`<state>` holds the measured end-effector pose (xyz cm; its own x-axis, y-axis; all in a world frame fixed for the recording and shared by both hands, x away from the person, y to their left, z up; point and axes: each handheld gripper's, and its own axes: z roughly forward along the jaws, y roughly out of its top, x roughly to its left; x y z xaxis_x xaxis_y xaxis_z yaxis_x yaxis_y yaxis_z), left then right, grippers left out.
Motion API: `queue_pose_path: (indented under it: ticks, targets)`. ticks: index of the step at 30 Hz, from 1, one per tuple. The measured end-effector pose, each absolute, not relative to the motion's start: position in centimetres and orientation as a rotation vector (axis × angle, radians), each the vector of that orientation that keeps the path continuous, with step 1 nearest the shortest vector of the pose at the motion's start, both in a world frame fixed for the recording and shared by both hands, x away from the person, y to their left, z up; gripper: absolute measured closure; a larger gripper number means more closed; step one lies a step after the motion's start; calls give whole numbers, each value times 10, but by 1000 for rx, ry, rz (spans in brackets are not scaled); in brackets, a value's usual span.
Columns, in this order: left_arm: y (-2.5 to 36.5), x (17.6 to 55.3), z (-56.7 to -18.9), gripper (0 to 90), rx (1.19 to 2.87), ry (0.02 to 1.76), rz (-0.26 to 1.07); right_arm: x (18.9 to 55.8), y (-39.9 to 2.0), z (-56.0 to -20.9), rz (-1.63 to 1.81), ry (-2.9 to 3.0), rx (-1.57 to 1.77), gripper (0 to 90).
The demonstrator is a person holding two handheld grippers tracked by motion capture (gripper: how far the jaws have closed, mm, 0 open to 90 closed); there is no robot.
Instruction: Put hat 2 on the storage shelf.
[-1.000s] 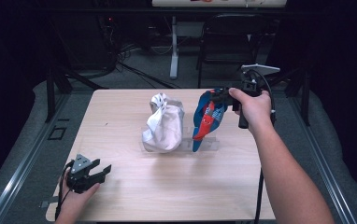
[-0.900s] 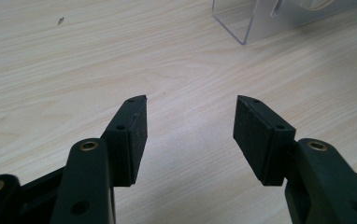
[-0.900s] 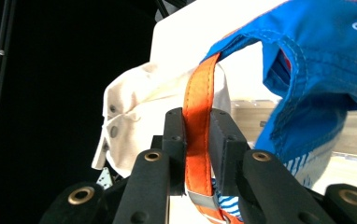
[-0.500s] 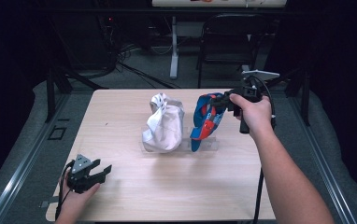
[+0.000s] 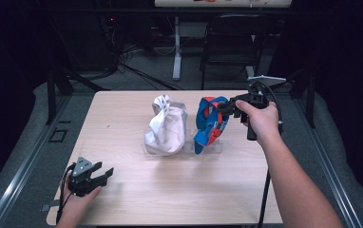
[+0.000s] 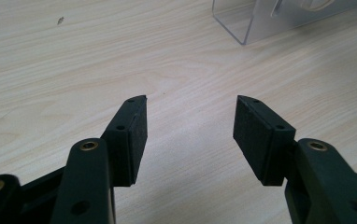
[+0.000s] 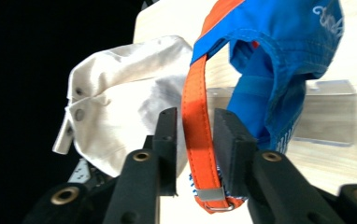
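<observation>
A blue cap (image 5: 210, 124) with an orange strap (image 7: 196, 135) hangs over the right end of a clear plastic stand (image 5: 217, 147). My right gripper (image 5: 220, 108) holds it from the right, its jaws shut on that strap (image 5: 214, 100) near the metal buckle. A white cap (image 5: 166, 126) sits on the stand's left end, beside the blue cap (image 7: 279, 56). In the right gripper view the white cap (image 7: 120, 102) lies left of the jaws. My left gripper (image 5: 104, 174) rests open near the table's front left corner, nothing between its pads (image 6: 134, 135).
The wooden table (image 5: 170, 199) has bare room in front of the stand and to its left. A corner of the stand (image 6: 260, 23) shows far ahead of the left jaws. A black chair (image 5: 236, 42) and cables stand on the floor beyond the table.
My right gripper has carried the blue cap slightly left and down toward the stand. The left gripper has not moved.
</observation>
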<state>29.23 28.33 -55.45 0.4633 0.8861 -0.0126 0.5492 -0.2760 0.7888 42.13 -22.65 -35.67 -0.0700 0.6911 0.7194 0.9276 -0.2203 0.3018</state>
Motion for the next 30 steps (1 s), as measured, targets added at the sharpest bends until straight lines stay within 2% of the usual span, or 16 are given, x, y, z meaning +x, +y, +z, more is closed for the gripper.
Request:
queue_pose_path:
  ticks: [5,13,21,30]
  targets:
    - [283,292,-555,453,1959,1197,565,415,-231,-358,-1189,-1810,-1954,590]
    - [283,293,-555,451,1963,1196,567,404,-241,-363,-1238,-1915,-1995,503]
    - [283,293,-556,445,1964,1208,569,386,-241,-375,-1265,-2124,-1982,444]
    - [283,294,-557,441,1965,1208,567,364,-239,-395,-1292,-2245,-1955,434]
